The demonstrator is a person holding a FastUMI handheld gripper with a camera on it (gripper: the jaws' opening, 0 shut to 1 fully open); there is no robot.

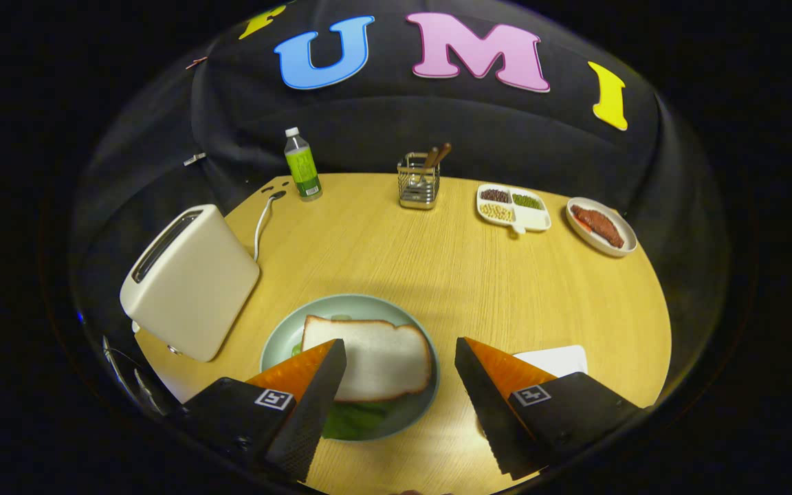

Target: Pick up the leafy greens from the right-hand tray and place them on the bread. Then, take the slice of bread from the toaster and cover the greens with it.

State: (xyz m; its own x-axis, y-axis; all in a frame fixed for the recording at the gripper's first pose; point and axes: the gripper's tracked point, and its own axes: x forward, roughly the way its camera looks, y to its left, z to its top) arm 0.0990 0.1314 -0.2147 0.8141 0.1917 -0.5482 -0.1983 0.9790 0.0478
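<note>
A slice of white bread [379, 357] lies on a pale green plate [351, 306], with leafy greens [355, 418] peeking out from under its near edge. My gripper [399, 350] hovers open above the plate's near right side; nothing is between the fingers. The left finger [317, 385] overlaps the bread's left part in the view, and the right finger [485, 392] is over bare table beside the plate. A cream toaster [190, 282] stands left of the plate; I cannot see into its slots. A white tray [557, 359] shows just beyond the right finger.
Along the far side of the round wooden table [451, 261] stand a green-labelled bottle [302, 165], a wire utensil holder [419, 180], a divided white dish of beans [514, 206] and a plate of red meat [600, 225]. The toaster's cord [262, 223] runs back.
</note>
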